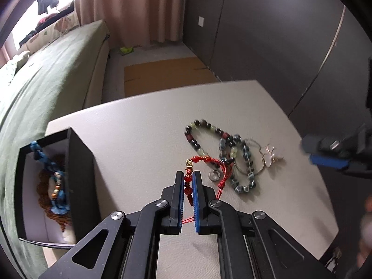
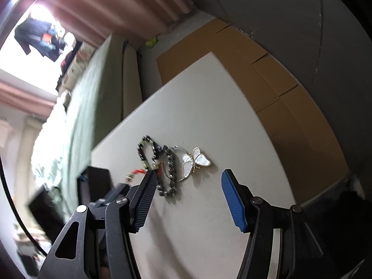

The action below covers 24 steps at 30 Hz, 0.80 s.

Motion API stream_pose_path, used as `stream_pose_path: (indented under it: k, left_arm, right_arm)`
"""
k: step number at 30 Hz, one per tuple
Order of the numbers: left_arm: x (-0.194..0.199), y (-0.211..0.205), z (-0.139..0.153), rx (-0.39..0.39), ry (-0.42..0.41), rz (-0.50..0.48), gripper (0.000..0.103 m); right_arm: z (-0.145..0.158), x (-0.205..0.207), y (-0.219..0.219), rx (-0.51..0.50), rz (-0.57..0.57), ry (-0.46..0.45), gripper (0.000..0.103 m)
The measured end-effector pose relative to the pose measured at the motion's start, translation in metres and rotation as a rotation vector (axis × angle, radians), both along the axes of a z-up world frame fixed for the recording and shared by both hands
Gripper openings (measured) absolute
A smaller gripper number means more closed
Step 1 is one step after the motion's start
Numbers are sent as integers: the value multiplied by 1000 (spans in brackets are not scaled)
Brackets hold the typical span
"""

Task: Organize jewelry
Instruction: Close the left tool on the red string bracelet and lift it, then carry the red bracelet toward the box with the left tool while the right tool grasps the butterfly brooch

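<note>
On the pale tabletop (image 1: 144,125), a tangle of jewelry near the middle: red cord bracelet (image 1: 204,162) with red beads and a small gold charm, lying just left of the heap and partly under it. Left gripper (image 1: 188,174) clamped on that red cord bracelet, blue pads pressed against the string of red beads, loose red cord trailing back between the fingers. Just beyond, dark beaded bracelet (image 1: 209,137) with green and maroon beads, overlapping a blue-grey beaded bracelet (image 1: 244,169); beside these, thin wire hoop (image 1: 260,155) and a small silver ring (image 1: 215,176) touching the cord. Furthest right in the heap, butterfly brooch (image 2: 196,160), white wings with gold edging, flat on the table and touching the hoop. Right gripper (image 2: 188,176) hovering over the table with jaws apart and nothing between them, brooch just ahead of the gap. At the table's left edge, open black box (image 1: 79,162) already holding a blue braided bracelet (image 1: 55,186) and something brown and beaded, too dim to tell. Beyond the table, green-covered bed (image 1: 46,81), pink curtain (image 1: 139,7), flattened cardboard (image 1: 162,74) on the floor.
</note>
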<state>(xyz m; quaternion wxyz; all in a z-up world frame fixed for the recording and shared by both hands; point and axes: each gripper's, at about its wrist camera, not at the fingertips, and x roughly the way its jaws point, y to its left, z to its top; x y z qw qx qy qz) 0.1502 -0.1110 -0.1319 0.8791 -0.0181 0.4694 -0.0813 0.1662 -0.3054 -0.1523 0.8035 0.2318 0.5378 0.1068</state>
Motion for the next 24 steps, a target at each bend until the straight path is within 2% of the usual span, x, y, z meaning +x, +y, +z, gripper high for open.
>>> stream_pose_path:
  k: [3,11,24]
  left_arm:
    - [-2,10,8,-24,-10,14,7]
    - [-13,38,29,-83,-49,53,7]
    - [-25,82,54,-161,-97,123,7]
  right_arm:
    - [-2,4,12,-87,42,-7,59]
    - [-14,13,26,-210,93,12,59]
    - [-18,20,60,-464,168,-61,59]
